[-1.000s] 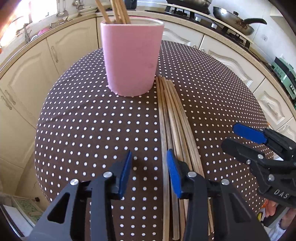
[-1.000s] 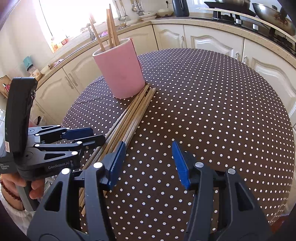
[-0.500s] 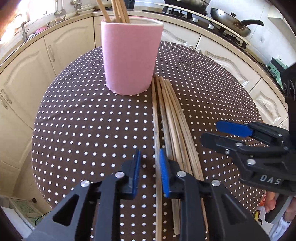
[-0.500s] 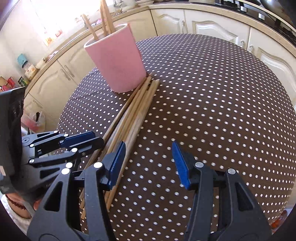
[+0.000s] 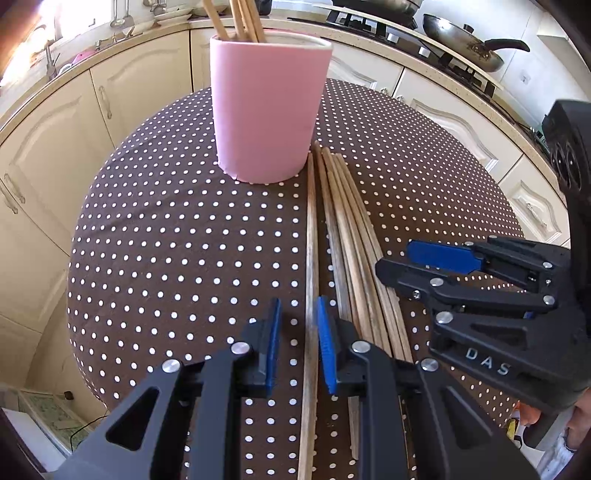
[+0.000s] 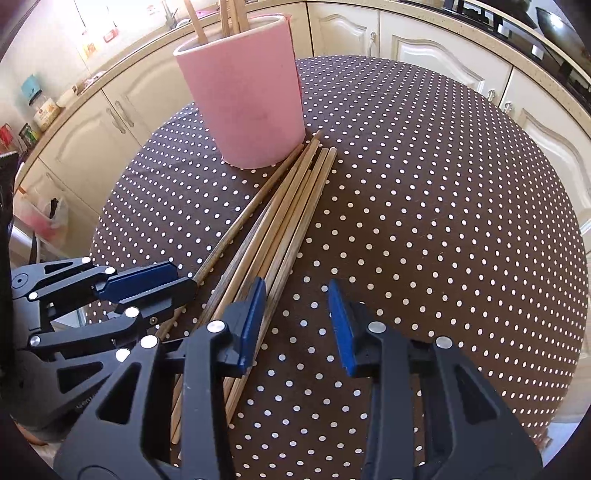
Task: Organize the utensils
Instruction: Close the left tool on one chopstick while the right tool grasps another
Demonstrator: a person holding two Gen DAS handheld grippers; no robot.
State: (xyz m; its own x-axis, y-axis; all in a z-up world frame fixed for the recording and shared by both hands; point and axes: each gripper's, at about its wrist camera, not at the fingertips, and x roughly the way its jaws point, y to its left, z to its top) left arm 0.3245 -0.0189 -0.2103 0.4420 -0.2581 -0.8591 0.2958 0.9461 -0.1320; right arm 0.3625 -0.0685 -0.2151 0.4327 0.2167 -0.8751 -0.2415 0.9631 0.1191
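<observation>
Take the holder [image 5: 267,110] as your landmark: it stands on the far part of the table [image 5: 166,240], with several chopsticks [image 5: 240,18] upright in it. The loose chopsticks [image 5: 351,236] lie on the table just right of its base, running back toward you. One single chopstick [image 5: 311,258] lies left of that bundle, apart from it. Cabinets [image 5: 122,99] stand behind the holder.

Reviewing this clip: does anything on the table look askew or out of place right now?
Yes. One chopstick lies split off from the bundle of chopsticks beside the pink holder, angled away with a gap between. It runs between the left gripper pads, nearer the right-hand one. Nothing looks spilled or damaged.
</observation>
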